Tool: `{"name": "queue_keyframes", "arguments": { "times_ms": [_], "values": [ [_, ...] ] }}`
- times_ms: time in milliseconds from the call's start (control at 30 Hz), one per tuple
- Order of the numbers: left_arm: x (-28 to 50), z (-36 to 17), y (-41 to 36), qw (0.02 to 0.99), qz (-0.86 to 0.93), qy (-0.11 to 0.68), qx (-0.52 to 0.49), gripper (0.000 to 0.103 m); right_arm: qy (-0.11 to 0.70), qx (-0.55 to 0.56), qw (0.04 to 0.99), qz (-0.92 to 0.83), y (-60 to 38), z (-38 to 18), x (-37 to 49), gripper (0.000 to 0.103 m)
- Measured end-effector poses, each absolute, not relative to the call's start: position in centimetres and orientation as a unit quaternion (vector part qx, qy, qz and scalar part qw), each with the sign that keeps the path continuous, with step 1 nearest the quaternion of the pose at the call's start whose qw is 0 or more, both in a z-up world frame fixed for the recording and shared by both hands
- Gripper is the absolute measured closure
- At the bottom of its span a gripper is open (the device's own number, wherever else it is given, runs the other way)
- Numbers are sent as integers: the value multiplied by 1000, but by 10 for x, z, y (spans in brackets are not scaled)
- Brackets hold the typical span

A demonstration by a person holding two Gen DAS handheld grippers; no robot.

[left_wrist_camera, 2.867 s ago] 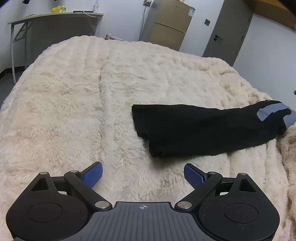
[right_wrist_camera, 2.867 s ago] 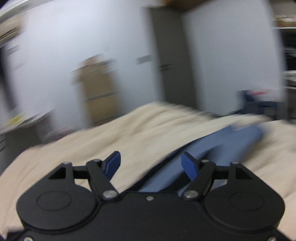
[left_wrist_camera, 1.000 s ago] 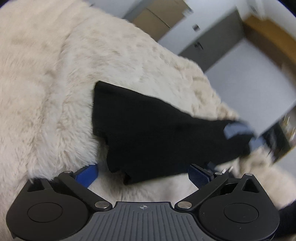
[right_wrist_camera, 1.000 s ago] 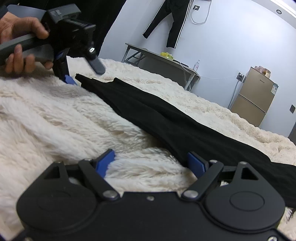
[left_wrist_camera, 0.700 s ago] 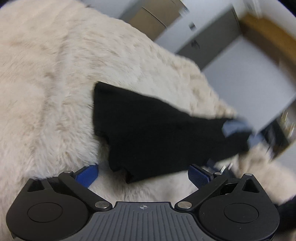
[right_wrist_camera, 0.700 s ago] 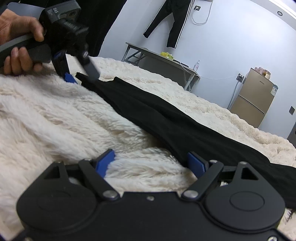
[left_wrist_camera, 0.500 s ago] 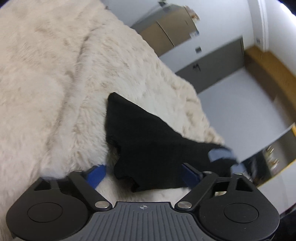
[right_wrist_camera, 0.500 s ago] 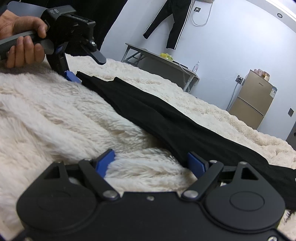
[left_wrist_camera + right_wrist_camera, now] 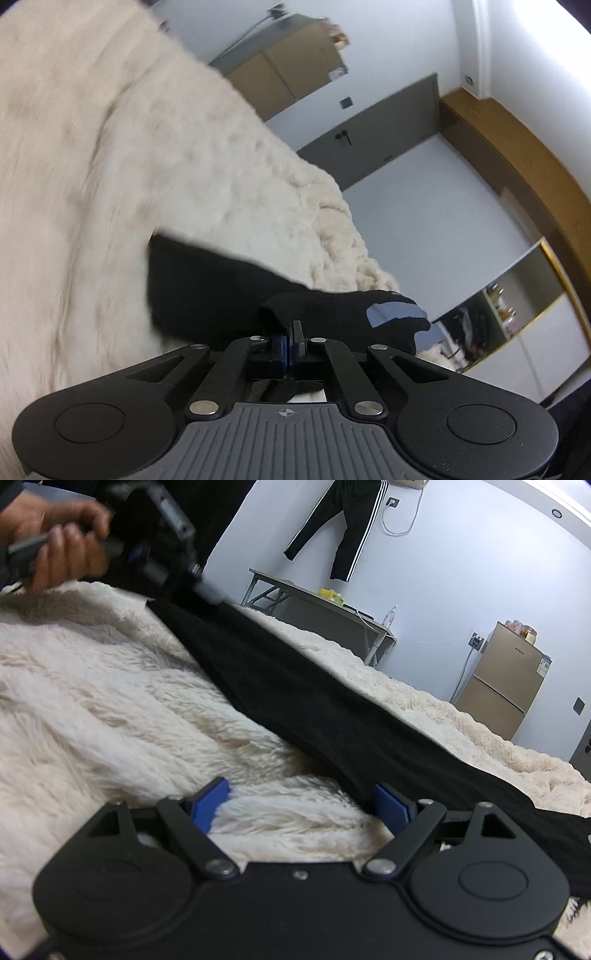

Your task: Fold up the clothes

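Black garment (image 9: 332, 716) lies stretched across fluffy cream blanket (image 9: 92, 686). L gripper (image 9: 291, 338), tilted and pointing slightly down, jaws just closed, pinching the garment's near edge. R gripper (image 9: 301, 805) wide open, low on blanket, holding nothing, garment touching its right pad.

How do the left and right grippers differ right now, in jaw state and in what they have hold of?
The left gripper has just closed: its jaws are shut on the near edge of the black garment. The right gripper stands wide open and holds nothing. Cream blanket lies between the right gripper's pads, with the garment beside one pad. The left gripper pinches cloth at one end; the right rests near the other end. Both have blue pads and black linkages.
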State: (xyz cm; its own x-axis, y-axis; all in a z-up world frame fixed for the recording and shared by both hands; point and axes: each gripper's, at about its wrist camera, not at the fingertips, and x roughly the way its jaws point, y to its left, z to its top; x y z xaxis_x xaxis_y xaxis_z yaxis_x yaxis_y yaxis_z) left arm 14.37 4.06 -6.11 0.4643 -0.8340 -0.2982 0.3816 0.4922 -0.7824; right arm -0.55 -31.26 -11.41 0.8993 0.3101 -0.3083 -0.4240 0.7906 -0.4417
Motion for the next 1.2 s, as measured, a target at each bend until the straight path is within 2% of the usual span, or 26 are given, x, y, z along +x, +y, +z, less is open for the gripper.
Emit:
{"name": "queue_keyframes", "arguments": {
  "times_ms": [200,300,400,600,933,1000,1133,1200],
  "values": [
    [186,-13,27,817,-396,349,-233,102,104,-261,940,194,-312,-114,-7,18],
    [202,-16,24,819,-388,364,-215,102,104,-261,940,194,-312,-114,-7,18],
    [212,-41,26,823,-349,409,-182,102,103,-261,940,194,-313,-114,-8,18],
    [206,-72,27,833,-306,415,-204,100,102,-261,940,193,-312,-114,-9,18],
    [211,-77,34,829,-305,406,-233,98,102,-262,940,193,-311,-113,-8,18],
    [214,-82,33,826,-303,411,-238,84,102,-262,940,193,-311,-113,-8,18],
    [221,-95,33,813,-311,420,-257,72,101,-263,940,193,-310,-113,-8,18],
    [223,-98,33,808,-318,422,-263,71,101,-264,940,192,-309,-113,-7,18]
  ]
}}
